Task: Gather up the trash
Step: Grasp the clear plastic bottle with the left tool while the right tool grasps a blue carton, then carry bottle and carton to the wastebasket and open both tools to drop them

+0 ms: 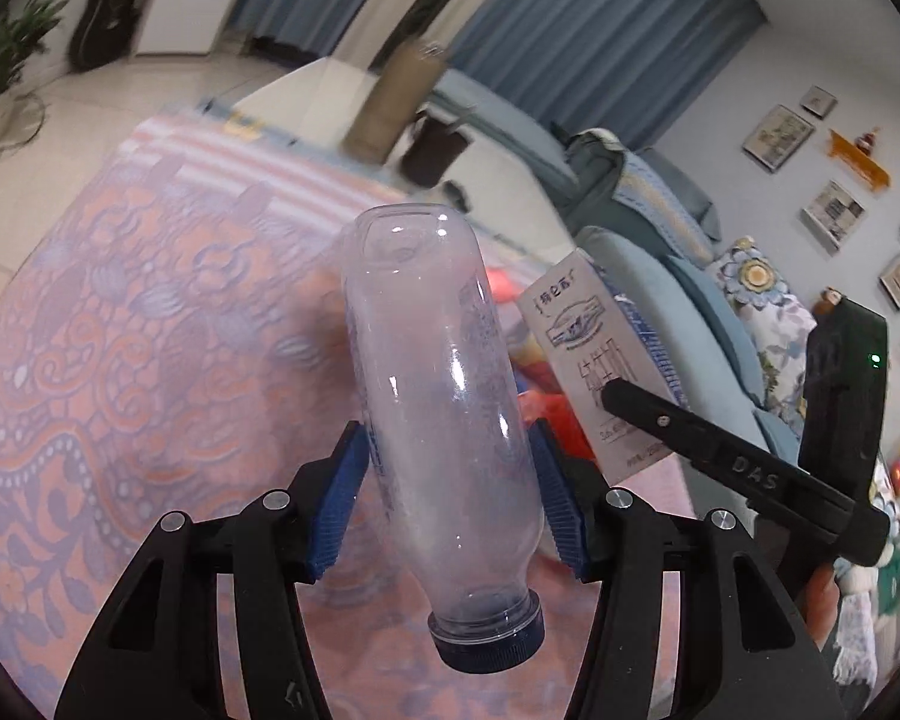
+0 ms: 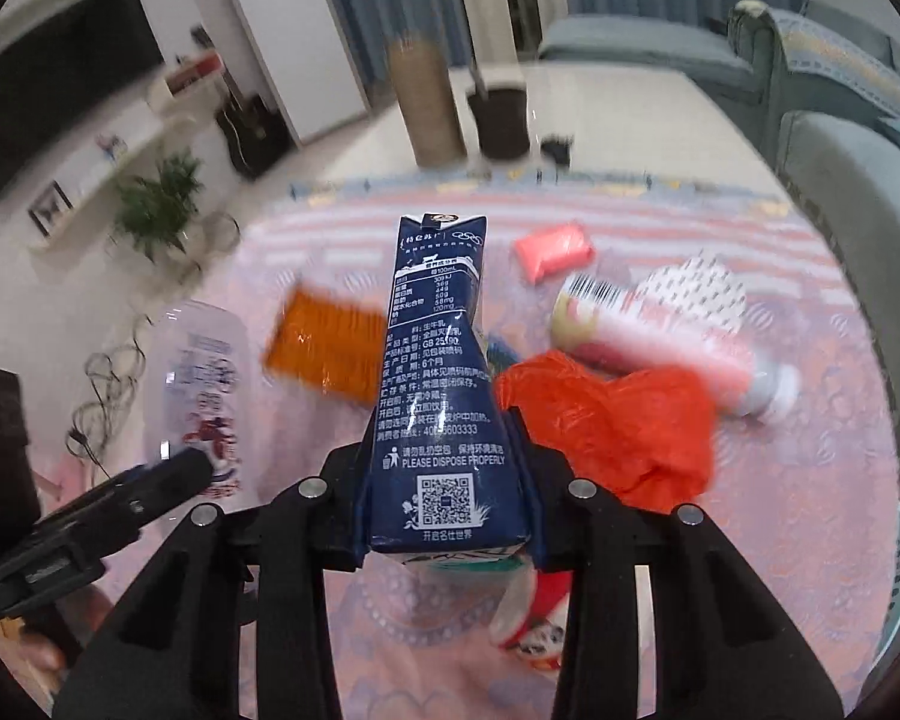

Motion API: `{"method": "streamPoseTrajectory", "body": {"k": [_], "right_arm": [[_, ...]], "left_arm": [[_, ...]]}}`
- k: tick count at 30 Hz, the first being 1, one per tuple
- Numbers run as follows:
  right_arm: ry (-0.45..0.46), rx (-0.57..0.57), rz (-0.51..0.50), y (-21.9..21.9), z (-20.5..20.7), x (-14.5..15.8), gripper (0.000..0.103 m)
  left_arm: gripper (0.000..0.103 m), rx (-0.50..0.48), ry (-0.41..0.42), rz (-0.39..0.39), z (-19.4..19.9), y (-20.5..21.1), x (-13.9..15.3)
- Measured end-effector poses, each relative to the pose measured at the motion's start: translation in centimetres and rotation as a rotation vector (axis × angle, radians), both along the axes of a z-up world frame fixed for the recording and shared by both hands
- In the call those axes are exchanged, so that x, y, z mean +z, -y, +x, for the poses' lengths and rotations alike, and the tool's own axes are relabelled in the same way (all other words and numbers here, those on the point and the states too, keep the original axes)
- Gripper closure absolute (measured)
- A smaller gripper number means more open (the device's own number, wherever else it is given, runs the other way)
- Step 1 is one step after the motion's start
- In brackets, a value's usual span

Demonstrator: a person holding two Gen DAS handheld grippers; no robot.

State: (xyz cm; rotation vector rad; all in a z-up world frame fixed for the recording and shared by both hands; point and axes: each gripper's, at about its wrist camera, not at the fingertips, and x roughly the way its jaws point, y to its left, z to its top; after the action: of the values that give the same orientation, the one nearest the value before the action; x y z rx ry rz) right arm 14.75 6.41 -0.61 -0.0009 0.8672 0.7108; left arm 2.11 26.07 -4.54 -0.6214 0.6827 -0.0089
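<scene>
A living room with a pale tiled floor [image 1: 78, 120]. A pink and lavender patterned rug [image 1: 120, 324] covers the floor's middle. Blue curtains [image 1: 600, 30] hang along the far wall. A blue-grey sofa [image 1: 648, 192] stands at the right, with a floral cushion [image 1: 756, 282] on it. Framed pictures [image 1: 777, 138] hang on the pale wall above. A black guitar [image 1: 105, 18] leans near a leafy potted plant [image 2: 156, 204]. A dark television [image 2: 60, 90] hangs over white shelves [image 2: 108, 180].

Your red-and-white wrapper [image 2: 537, 618] sits mostly hidden under the milk carton [image 2: 444, 396]; far cylinder [image 2: 429, 102] and cup [image 2: 503, 120] motion-blurred, unidentifiable.
</scene>
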Motion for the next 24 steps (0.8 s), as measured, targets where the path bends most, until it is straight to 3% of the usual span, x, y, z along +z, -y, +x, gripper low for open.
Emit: {"method": "streamPoseTrajectory", "body": {"k": [6,12,18,24], "right_arm": [[0.098,-0.077,0.096,6.7,-1.7,4.5,0.069],[0.14,-0.195,0.167,14.9,-1.9,6.6,0.069],[0.162,-0.356,0.176,23.8,-1.6,5.9,0.069],[0.111,-0.561,0.14,33.2,-0.9,1.9,0.069]], "left_arm": [[0.05,-0.091,0.085,0.039,0.9,4.2,4.3],[0.05,-0.215,0.146,0.081,3.1,10.5,7.7],[0.05,-0.348,0.176,0.126,6.2,18.7,9.2],[0.05,-0.48,0.168,0.153,10.1,27.3,8.2]]}}
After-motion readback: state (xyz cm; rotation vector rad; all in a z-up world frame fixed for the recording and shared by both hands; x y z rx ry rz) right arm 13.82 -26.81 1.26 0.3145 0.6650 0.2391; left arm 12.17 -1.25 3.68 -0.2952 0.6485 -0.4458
